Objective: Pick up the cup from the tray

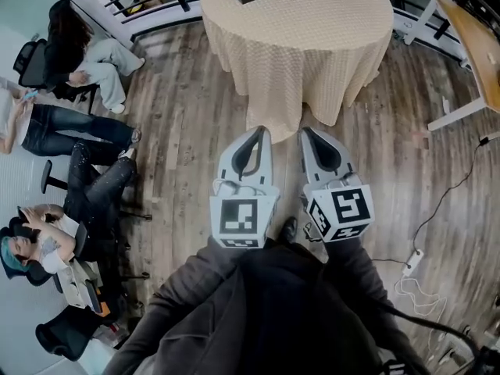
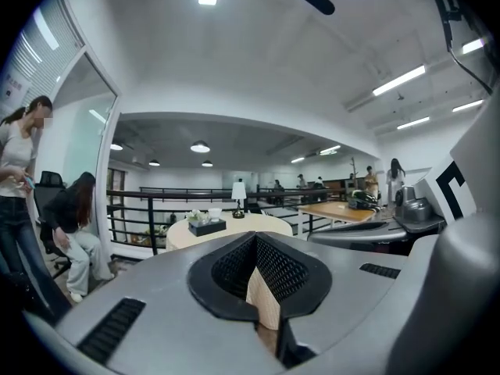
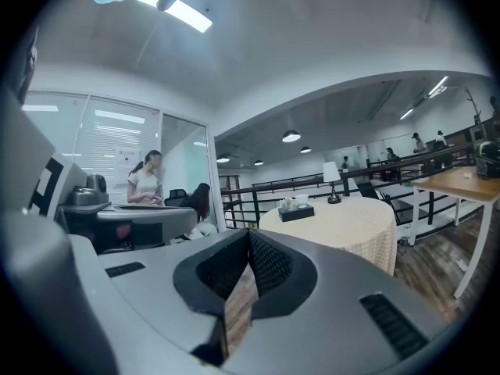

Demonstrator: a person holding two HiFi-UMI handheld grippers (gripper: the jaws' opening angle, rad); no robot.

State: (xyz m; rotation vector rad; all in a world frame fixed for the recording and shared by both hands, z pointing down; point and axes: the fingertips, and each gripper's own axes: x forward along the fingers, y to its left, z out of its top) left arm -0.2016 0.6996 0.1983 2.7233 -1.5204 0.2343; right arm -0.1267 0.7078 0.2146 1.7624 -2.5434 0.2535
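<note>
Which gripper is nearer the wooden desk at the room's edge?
Right. The right gripper sits on the side of the wooden desk, which is ahead and to its right; the left gripper is beside it, farther over.

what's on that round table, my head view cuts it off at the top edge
Observer: The left gripper view shows a dark tray with a white cup standing on it.
Operator: anything else up there
Observer: A small lamp with a white shade stands beyond the tray.
Operator: are the claws carrying anything
Observer: No. The left claw and the right claw are both shut, with nothing gripped between their pads.
</note>
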